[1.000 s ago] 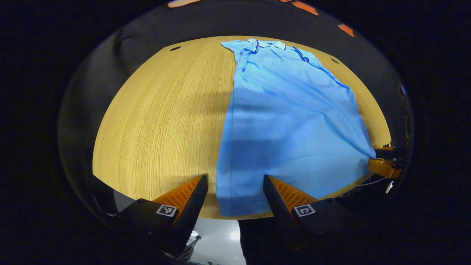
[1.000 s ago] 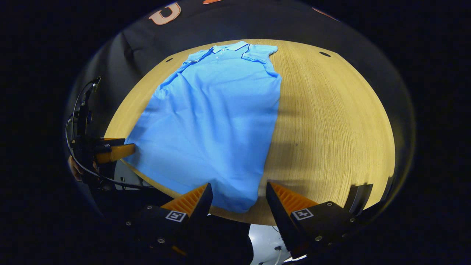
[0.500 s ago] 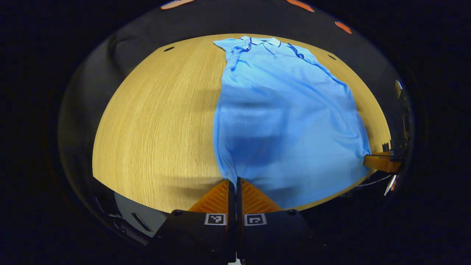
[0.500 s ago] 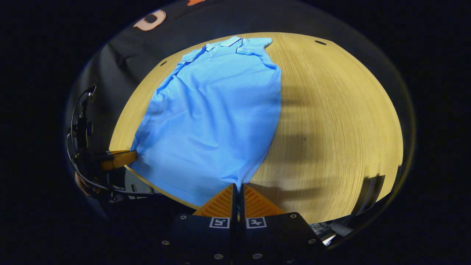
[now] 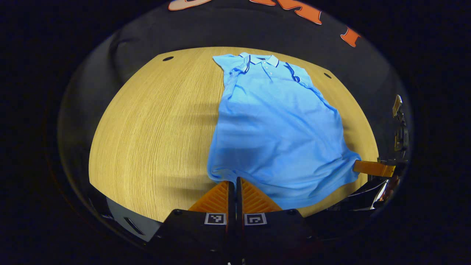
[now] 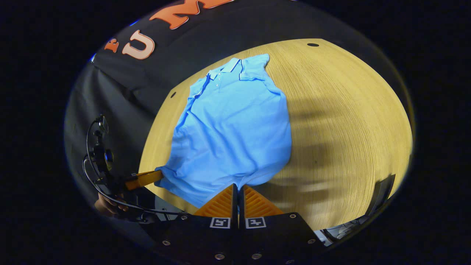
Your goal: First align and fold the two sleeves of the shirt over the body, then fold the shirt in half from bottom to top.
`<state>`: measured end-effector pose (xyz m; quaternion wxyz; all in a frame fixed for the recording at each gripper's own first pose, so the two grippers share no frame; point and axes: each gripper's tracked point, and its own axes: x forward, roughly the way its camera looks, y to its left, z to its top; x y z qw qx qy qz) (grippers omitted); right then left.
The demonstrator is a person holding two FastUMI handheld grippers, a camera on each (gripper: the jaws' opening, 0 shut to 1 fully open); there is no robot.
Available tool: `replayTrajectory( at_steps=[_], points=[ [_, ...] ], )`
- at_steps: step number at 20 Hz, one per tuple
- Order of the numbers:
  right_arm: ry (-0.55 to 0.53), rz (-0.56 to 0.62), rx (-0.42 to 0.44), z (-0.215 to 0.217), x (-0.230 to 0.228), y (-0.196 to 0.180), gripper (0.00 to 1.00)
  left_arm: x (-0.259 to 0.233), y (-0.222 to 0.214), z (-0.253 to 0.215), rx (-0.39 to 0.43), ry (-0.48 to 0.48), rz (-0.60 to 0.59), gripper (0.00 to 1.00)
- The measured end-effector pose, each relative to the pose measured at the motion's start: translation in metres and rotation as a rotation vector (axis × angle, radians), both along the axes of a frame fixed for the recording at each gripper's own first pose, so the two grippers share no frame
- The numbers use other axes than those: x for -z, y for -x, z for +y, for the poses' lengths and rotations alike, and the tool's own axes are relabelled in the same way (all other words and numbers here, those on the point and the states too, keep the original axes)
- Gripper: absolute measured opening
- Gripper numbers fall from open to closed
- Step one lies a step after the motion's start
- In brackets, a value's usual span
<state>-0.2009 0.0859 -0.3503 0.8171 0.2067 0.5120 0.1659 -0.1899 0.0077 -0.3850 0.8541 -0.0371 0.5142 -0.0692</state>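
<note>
A light blue polo shirt (image 5: pixel 276 125) lies on the wooden table (image 5: pixel 154 121) with its collar at the far end and both sleeves folded over the body. My left gripper (image 5: pixel 232 181) is shut on the hem's left corner, which is raised off the table. In the right gripper view the same shirt (image 6: pixel 235 132) stretches away from me, and my right gripper (image 6: pixel 238 186) is shut on the hem's right corner. The right gripper (image 5: pixel 371 168) also shows at the right of the left gripper view. The left gripper (image 6: pixel 144 179) also appears at the left of the right gripper view, held by a hand (image 6: pixel 106 206).
Bare wood (image 6: pixel 349 121) spreads to the right of the shirt in the right gripper view, and to its left in the left gripper view. Small dark holes (image 5: pixel 167 58) mark the table's far corners. Black cloth hangs behind the table.
Both grippers closed on the hem corners, then lifted them. The lower part of the shirt has bunched and drawn toward the collar.
</note>
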Motion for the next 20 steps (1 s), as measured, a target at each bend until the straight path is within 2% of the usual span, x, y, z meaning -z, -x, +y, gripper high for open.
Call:
replayTrajectory(
  at_steps=[4, 6, 12, 20],
  points=[
    [-0.022, -0.060, 0.022, 0.000, -0.024, -0.030, 0.00, -0.026, -0.036, -0.006, 0.026, 0.009, -0.081, 0.04],
    [0.011, -0.090, 0.003, -0.003, -0.028, -0.045, 0.01, -0.034, -0.051, -0.009, 0.035, 0.013, -0.112, 0.04],
    [0.035, -0.186, 0.020, -0.008, -0.064, -0.099, 0.01, -0.065, -0.104, -0.006, 0.025, 0.032, -0.194, 0.04],
    [0.055, -0.290, 0.061, -0.018, -0.105, -0.174, 0.01, -0.123, -0.197, -0.001, -0.005, 0.073, -0.314, 0.04]
  ],
)
